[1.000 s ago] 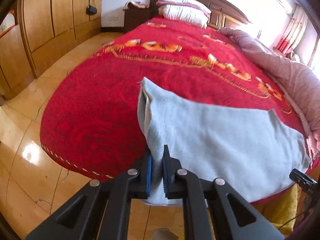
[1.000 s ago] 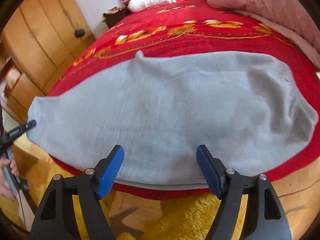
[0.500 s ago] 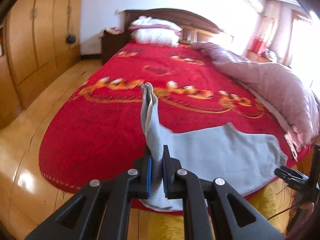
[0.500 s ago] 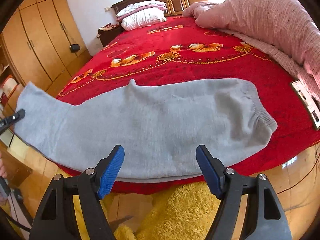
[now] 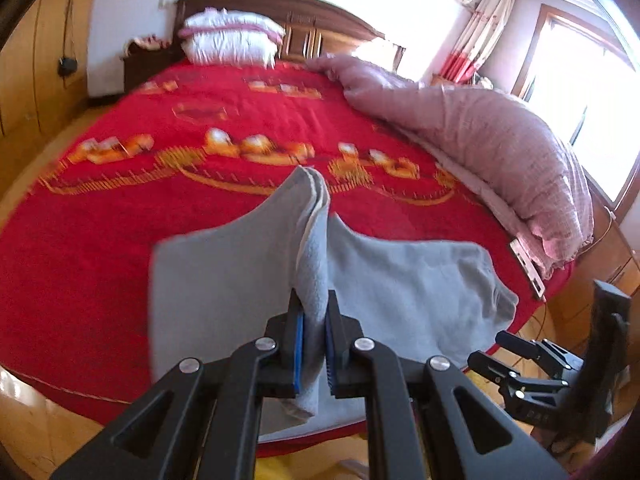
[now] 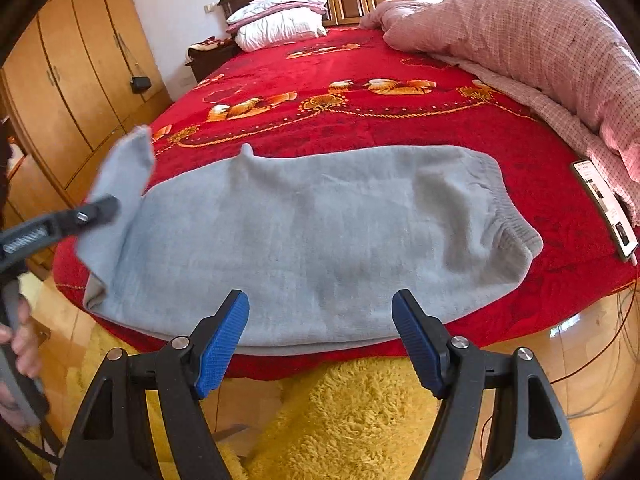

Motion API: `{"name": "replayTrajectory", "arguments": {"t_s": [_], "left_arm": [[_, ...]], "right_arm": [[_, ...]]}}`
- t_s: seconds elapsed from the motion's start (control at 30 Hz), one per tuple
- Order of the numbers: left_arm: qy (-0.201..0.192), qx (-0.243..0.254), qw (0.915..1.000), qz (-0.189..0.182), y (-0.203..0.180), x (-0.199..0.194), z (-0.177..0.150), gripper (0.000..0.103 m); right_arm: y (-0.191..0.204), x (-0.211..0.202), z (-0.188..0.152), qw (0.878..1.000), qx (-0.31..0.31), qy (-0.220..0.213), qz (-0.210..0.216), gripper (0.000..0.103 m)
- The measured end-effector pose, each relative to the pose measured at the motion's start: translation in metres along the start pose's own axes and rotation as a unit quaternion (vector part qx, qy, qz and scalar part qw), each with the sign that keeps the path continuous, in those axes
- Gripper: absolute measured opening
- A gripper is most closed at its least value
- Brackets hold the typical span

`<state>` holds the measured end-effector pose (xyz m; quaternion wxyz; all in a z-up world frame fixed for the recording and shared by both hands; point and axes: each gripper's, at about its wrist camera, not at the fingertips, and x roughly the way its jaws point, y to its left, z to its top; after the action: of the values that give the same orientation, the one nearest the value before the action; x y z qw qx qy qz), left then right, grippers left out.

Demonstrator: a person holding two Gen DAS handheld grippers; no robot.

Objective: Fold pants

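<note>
Lifted higher now, grey pants (image 6: pixel 320 240) leg end pinched in L tool (image 5: pixel 314 344); R tool (image 6: pixel 320 344) open.

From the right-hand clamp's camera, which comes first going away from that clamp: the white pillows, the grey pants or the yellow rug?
1. Yellow rug, on the floor under the right gripper.
2. Grey pants, at the bed's near edge.
3. White pillows, by the headboard.

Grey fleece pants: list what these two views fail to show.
- Left wrist view: the cuff end of the grey fleece pants is motion-blurred and partly covered by the left gripper.
- Right wrist view: their near hem drops behind the red patterned bedspread edge; the open right gripper hides part.
</note>
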<state>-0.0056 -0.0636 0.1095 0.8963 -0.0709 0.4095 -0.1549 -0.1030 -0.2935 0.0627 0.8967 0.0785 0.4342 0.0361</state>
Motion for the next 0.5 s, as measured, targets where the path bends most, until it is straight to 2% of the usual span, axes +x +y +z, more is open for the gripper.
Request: {"name": "replayTrajectory", "arguments": {"t_s": [0.2,0.37,0.5], "left_arm": [[0.048,-0.001,0.9988,0.008,-0.006,0.047,-0.012,0.009],[0.071,0.002,0.9973,0.021,-0.009,0.068,-0.024,0.010],[0.078,0.026,0.9964,0.017,-0.018,0.069,-0.029,0.031]], "right_arm": [[-0.006,0.013,-0.001,1.000,0.009,0.013,0.000,0.077],[-0.009,0.031,-0.003,0.999,0.003,0.031,-0.031,0.077],[-0.010,0.037,-0.005,0.999,-0.007,0.034,-0.037,0.077]]}}
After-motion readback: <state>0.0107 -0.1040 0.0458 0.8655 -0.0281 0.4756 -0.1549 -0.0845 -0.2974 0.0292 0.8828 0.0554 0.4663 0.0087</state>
